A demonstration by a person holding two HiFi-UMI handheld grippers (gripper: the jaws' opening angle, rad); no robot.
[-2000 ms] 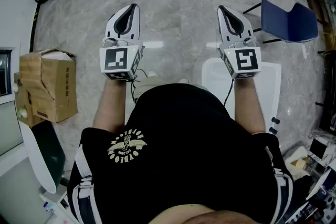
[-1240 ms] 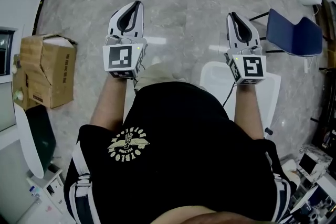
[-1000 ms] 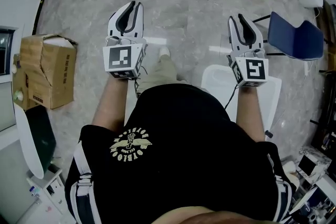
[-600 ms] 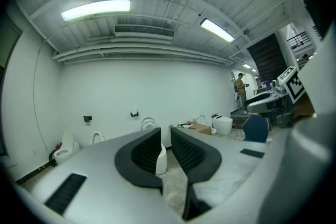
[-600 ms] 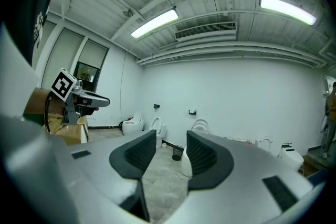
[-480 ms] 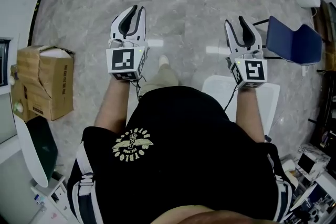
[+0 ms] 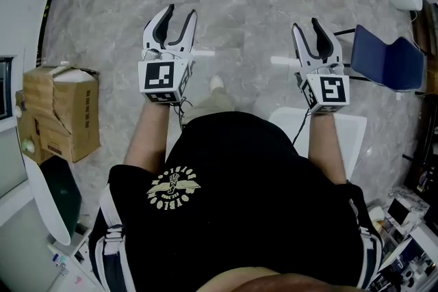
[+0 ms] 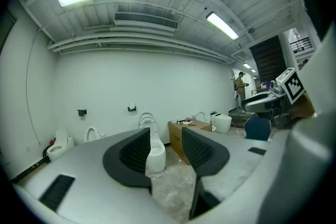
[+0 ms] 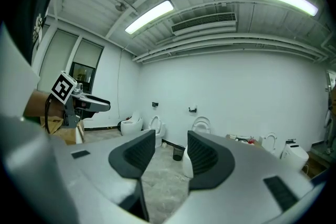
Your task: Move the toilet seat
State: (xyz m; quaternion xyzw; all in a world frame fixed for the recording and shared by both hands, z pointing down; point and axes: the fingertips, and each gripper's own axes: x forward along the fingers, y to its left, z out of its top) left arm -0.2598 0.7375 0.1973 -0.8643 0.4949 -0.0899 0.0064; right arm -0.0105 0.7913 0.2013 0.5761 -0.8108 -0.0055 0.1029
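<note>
the left claw and right claw have just been opening, both empty above the floor, so gripping the seat seems next.

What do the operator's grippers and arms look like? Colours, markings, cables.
Both the left gripper and right gripper are white-grey shells with black pads. Each carries a white cube with black square markers. A black cable trails from the right one. The person wears a black short-sleeved T-shirt with a cream emblem.
</note>
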